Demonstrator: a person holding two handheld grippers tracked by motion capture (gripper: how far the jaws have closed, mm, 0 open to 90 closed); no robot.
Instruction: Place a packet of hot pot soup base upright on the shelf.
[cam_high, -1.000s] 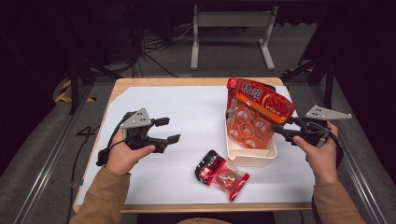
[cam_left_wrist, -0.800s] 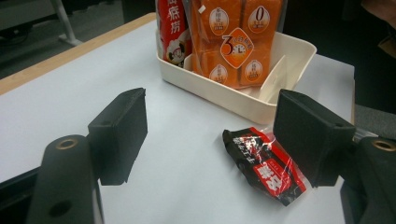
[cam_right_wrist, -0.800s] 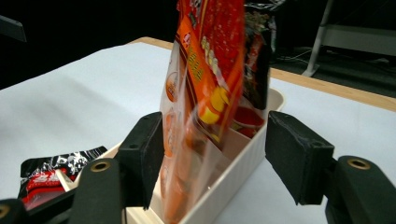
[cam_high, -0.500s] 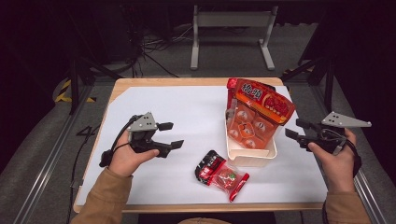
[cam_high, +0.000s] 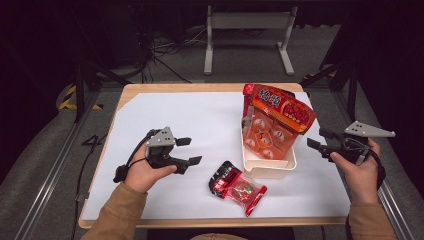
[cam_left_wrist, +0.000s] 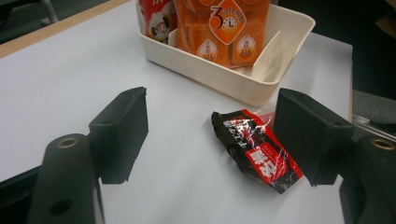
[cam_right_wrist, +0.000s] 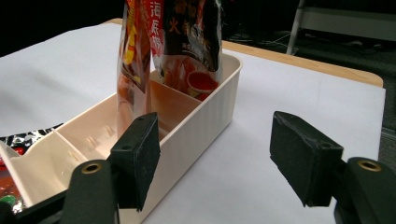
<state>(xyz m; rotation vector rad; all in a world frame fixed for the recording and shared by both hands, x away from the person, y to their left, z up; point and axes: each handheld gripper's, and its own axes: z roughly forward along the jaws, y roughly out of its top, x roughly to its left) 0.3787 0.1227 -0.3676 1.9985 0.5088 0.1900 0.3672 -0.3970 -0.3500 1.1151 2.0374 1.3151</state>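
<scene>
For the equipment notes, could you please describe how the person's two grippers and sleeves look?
Both the left gripper and the right gripper are black, each with two blocky fingers and a grey three-cornered plate on top. A black cable trails from the left one. The sleeves are tan.

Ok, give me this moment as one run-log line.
left claw: open, empty, aimed at black-and-red snack packet | right claw: just opened, empty, beside cream plastic bin | orange packets: in bin
</scene>
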